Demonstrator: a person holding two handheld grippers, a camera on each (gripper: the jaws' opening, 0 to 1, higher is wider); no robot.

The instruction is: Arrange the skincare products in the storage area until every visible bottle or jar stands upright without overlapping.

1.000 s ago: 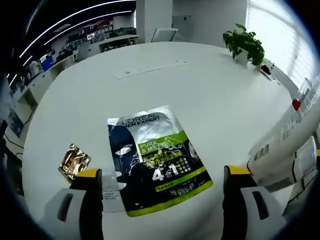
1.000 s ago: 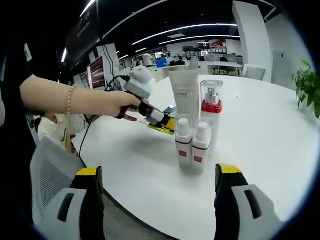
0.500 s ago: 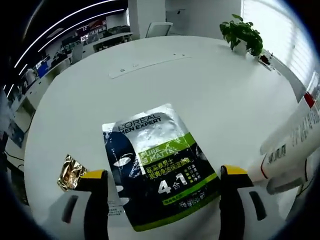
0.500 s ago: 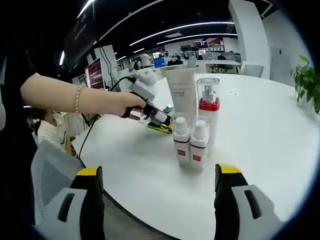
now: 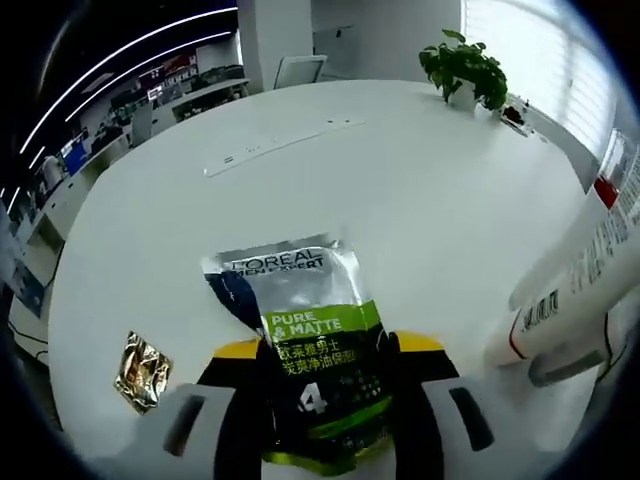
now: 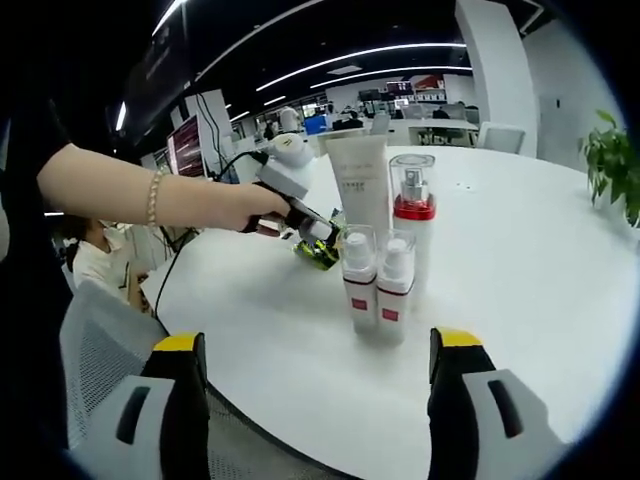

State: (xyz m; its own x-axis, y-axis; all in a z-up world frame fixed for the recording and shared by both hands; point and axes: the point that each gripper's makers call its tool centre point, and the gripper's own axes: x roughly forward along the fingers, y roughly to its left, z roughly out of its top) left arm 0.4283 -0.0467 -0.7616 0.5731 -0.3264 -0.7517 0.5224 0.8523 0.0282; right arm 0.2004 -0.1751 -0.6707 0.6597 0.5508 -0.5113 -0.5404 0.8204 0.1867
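Left gripper view: the left gripper (image 5: 327,385) has its yellow-tipped jaws pinched on the near end of a sachet (image 5: 308,335), a silver, navy and green pack printed "L'OREAL MEN EXPERT" and "PURE & MATTE". The sachet's far end rests on the white table (image 5: 400,190), well in from the edges. Near the table's left edge lies a crumpled gold foil (image 5: 142,358), apart from the sachet. A white strip (image 5: 280,146) lies flat further in, toward the far edge. A potted plant (image 5: 463,66) stands at the far edge. At the right of this view, white bottles (image 5: 575,290) with a red band lean across the picture through the fisheye.

Right gripper view: the right gripper (image 6: 318,400) hovers at the near edge of the table (image 6: 520,250), its jaws spread wide and holding nothing. Four products stand upright in a tight cluster near the middle: a tall white tube (image 6: 357,188) at the back, a clear-capped pump bottle (image 6: 412,215) with a red collar just beside it, and two small bottles (image 6: 378,282) with red labels side by side in front. A person's hand (image 6: 245,207), bracelet at the wrist, holds the left gripper (image 6: 315,235) over the table's left side, closed on the green-edged sachet (image 6: 322,251), just left of the cluster. A mesh chair back (image 6: 95,370) sits at lower left.
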